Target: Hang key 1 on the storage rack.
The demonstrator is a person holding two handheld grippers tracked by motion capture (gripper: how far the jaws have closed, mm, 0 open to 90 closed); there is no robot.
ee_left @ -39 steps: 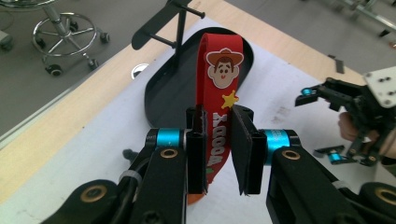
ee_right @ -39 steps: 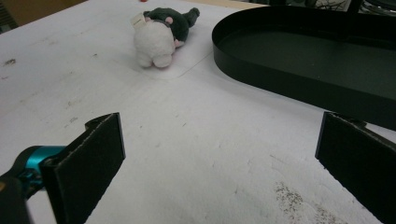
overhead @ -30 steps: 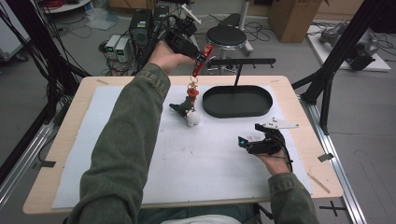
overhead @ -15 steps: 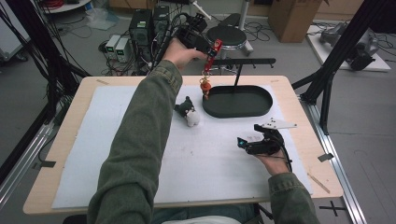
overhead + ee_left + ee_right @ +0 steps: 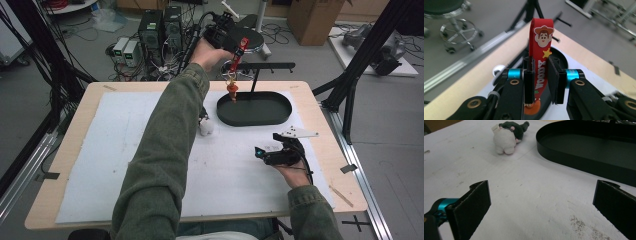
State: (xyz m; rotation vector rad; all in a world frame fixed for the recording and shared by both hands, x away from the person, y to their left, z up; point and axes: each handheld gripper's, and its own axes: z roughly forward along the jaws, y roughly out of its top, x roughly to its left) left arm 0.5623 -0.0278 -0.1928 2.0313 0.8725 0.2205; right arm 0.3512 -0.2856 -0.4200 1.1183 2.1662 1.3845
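1. The red rubber strap with a cartoon cowboy face point(image 5: 541, 62) hangs pinched in the left tool point(image 5: 239, 49), an orange charm point(image 5: 232, 90) dangling over the far-left end of the black oval metal tray point(image 5: 280, 117).
2. The right tool point(image 5: 264, 152) rests on the white mat point(image 5: 100, 150) of the bench, its jaws spread wide with nothing between them.
3. A small white-and-dark plush toy point(image 5: 507, 135) lies on the mat just left of the tray.

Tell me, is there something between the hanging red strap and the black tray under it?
Nothing visible. The left claw holds the red strap above the black tray, whose bare floor lies open beneath the strap's orange end. The plush toy lies outside the tray.
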